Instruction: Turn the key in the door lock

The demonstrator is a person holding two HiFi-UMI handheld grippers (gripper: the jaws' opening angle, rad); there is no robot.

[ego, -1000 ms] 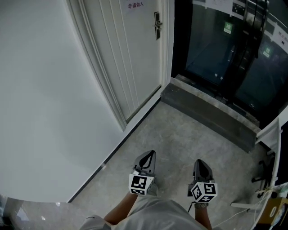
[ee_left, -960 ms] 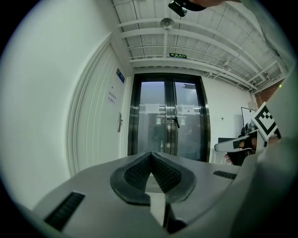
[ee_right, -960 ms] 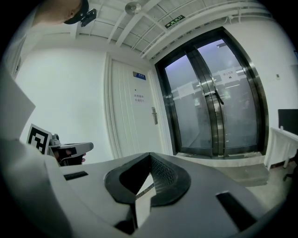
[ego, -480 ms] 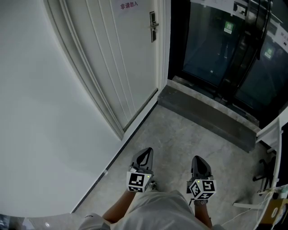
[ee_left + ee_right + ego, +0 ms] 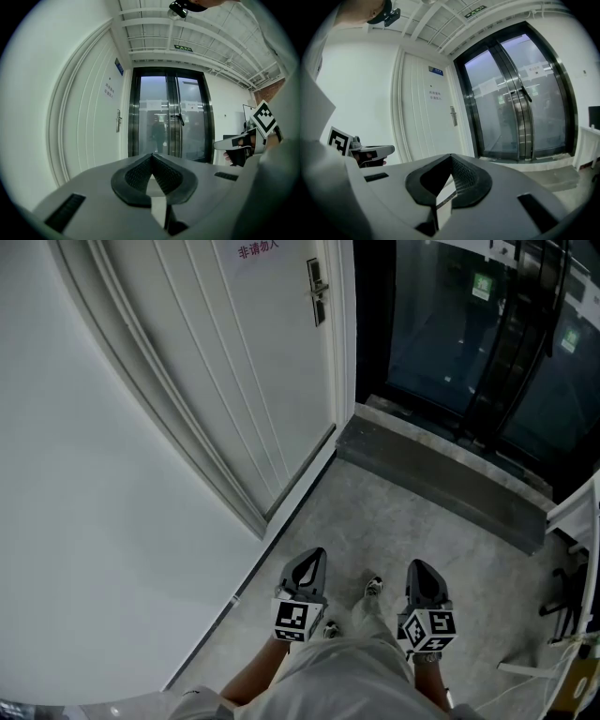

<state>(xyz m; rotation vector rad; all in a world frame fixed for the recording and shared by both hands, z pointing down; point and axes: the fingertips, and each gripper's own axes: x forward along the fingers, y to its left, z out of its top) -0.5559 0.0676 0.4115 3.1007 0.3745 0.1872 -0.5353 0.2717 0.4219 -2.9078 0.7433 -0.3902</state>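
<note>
The white panelled door [image 5: 253, 371] stands ahead on the left, with its metal lock plate and handle [image 5: 317, 292] near its right edge. Any key there is too small to make out. My left gripper [image 5: 314, 561] and right gripper [image 5: 419, 568] are held side by side low in the head view, far short of the door. Both are shut with nothing between the jaws. The left gripper view has the handle [image 5: 118, 120] far beyond its closed jaws [image 5: 151, 157]. From the right gripper view the handle [image 5: 453, 116] is also distant past the closed jaws [image 5: 451, 159].
Dark glass double doors [image 5: 469, 334] fill the upper right behind a grey stone threshold [image 5: 441, 479]. A plain white wall [image 5: 94, 521] runs along the left. A shoe [image 5: 372, 587] shows between the grippers. White furniture [image 5: 581, 512] stands at the right edge.
The person has walked toward the door: its bottom edge and the threshold sit nearer in the head view, and a foot has stepped in between the grippers. Both grippers stay shut.
</note>
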